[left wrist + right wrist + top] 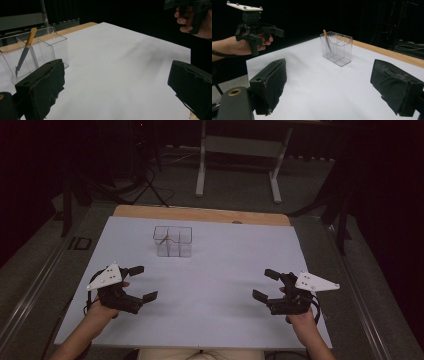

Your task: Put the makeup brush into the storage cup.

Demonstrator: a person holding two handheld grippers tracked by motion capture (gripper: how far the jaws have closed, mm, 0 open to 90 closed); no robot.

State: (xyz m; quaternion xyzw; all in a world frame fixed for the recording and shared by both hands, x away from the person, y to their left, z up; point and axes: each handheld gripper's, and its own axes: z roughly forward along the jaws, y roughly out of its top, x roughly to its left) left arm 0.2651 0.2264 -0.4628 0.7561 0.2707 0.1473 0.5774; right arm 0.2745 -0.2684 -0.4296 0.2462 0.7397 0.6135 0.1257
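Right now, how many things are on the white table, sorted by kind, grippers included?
Clear organizers: 1, the divided box near the far middle of the table.
Knives: 1, a knife with a tan handle, standing tilted in a compartment of the box.
Grippers: 2, the left gripper and the right gripper, both open and holding nothing.
Total: 4

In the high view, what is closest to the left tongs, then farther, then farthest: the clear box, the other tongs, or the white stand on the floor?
1. Clear box, just ahead of the left tongs on the table.
2. Right tongs, across the table.
3. White stand, on the floor beyond the table.
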